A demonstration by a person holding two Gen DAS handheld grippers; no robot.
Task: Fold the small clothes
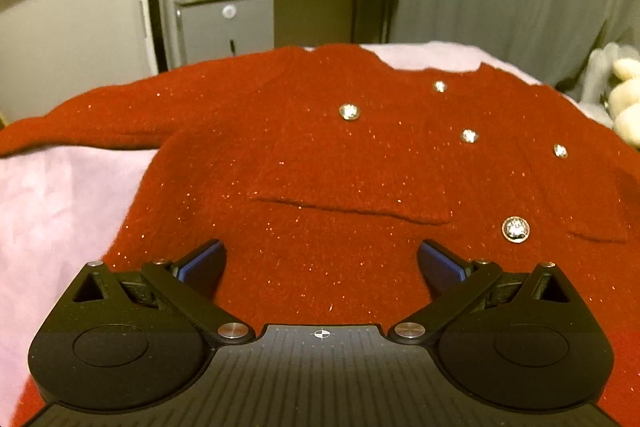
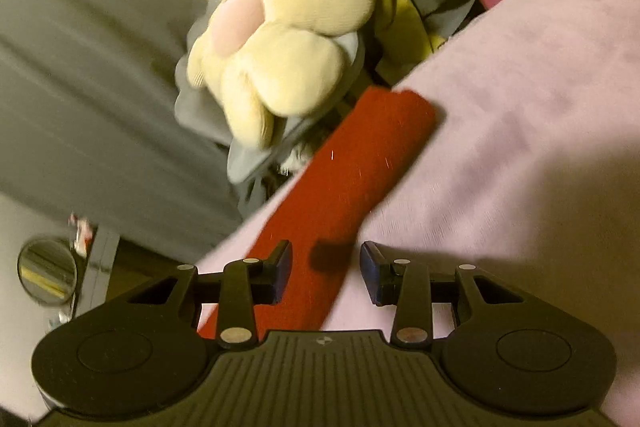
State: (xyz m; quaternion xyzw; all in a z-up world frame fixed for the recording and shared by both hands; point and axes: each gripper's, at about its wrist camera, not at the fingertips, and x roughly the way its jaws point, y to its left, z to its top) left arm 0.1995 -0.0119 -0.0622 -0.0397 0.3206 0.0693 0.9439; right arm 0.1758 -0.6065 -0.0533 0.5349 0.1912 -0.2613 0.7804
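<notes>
A pink blanket (image 1: 52, 211) covers the bed. On it a red cardigan (image 1: 304, 163) lies spread flat, its sleeve (image 2: 352, 171) reaching the blanket's edge beside a cream plush toy (image 2: 280, 43). The left gripper (image 1: 320, 263) hovers spread wide above the cardigan's hem; the right gripper (image 2: 325, 267) hangs parted, empty, above the sleeve.

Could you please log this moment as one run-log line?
step: pre-fold | cardigan: flat on blanket | left tongs: open over hem | right tongs: open over sleeve
</notes>
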